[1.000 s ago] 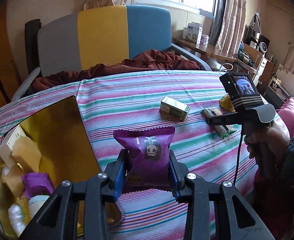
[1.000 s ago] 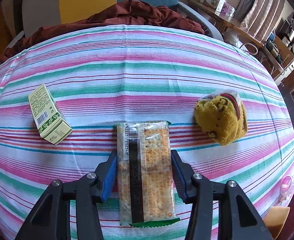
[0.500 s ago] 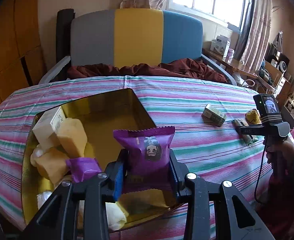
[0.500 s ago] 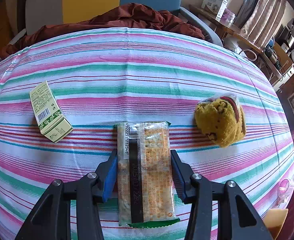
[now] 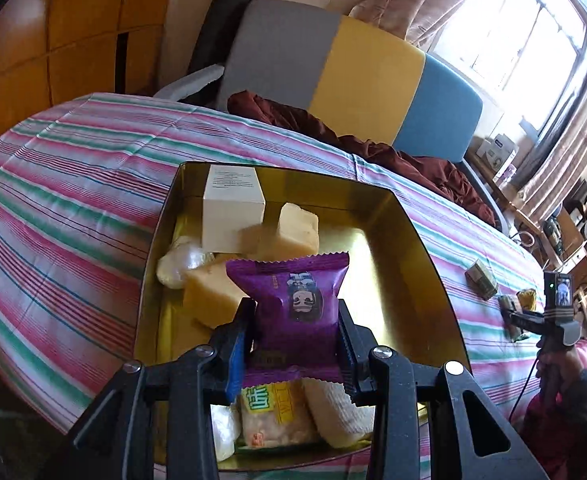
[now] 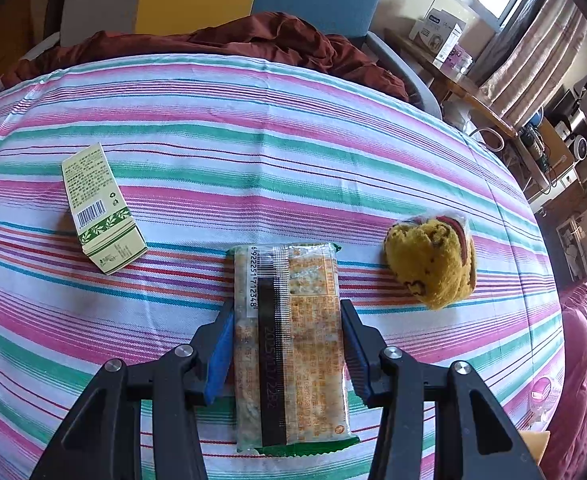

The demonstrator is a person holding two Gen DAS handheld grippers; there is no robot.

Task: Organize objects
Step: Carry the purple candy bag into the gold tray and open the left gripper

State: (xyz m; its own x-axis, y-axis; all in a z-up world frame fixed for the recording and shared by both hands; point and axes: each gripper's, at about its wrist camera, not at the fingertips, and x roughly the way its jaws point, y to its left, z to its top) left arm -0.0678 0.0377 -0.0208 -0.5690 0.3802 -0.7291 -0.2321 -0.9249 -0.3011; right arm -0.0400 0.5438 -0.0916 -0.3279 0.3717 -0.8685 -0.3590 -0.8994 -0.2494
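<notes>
Grey, yellow and blue panelled headboard (image 5: 357,60) behind striped cloth; crumpled maroon blanket (image 6: 253,40) along its far edge; bright window (image 5: 533,28), beige curtains (image 6: 533,40) at right

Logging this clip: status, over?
Left gripper shut on purple packet, above gold tin. Right gripper fingers flank cracker pack lying on cloth; grip unclear. Nothing in the way.

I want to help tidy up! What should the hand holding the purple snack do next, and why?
Probably lower it a little and open the jaws. The left gripper is shut on the purple snack packet, which is already over the gold tin, above the other snacks. The bare gold floor to the right looks like a good place to drop it.
</notes>
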